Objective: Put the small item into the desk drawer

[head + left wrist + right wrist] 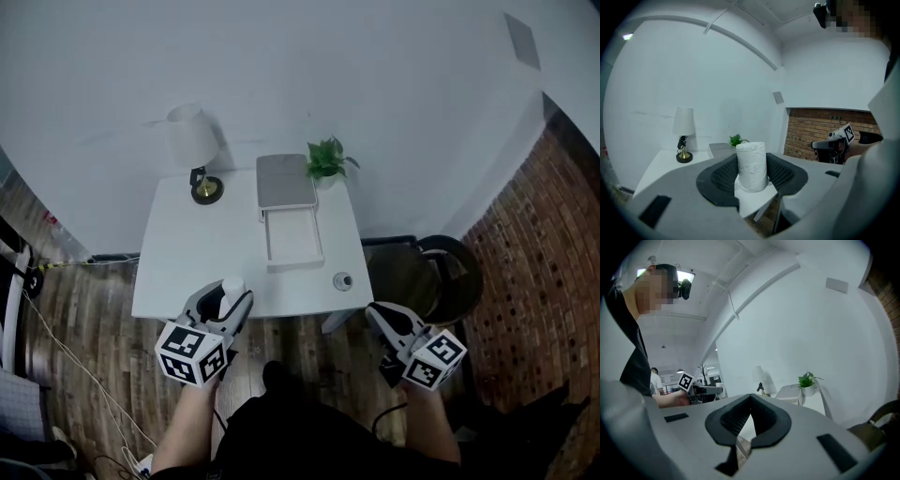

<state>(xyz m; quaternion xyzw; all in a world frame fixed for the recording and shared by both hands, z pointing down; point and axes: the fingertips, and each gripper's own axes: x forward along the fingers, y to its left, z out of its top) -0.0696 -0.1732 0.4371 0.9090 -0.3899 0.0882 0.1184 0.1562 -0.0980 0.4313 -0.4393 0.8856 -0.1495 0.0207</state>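
The left gripper hangs over the near edge of the white rectangular desk, and its dark ribbed jaws are clamped on a small white cylindrical roll. The roll stands upright between the two jaws, its top rising above them, and a flat white flap sticks out beneath it. It is in the air just above the desk's front edge, well apart from the drawer.

The right gripper is held off the desk's near right corner, over the wooden plank floor. Its jaws are pressed together at the tips, with nothing between them.

At the back of the desk, in the middle, sits a pale grey box-shaped drawer unit against the white wall. Its shallow white drawer is pulled out toward the person and stands open. Just right of the unit is a small green leafy plant in a white pot. To the left stands a table lamp with a white shade and a round brass base. A small round grey object lies on the desk near its front right corner, beside the open drawer's front; what it is cannot be told.

A round black waste bin with a dark liner stands on the floor right of the desk, near the red brick wall
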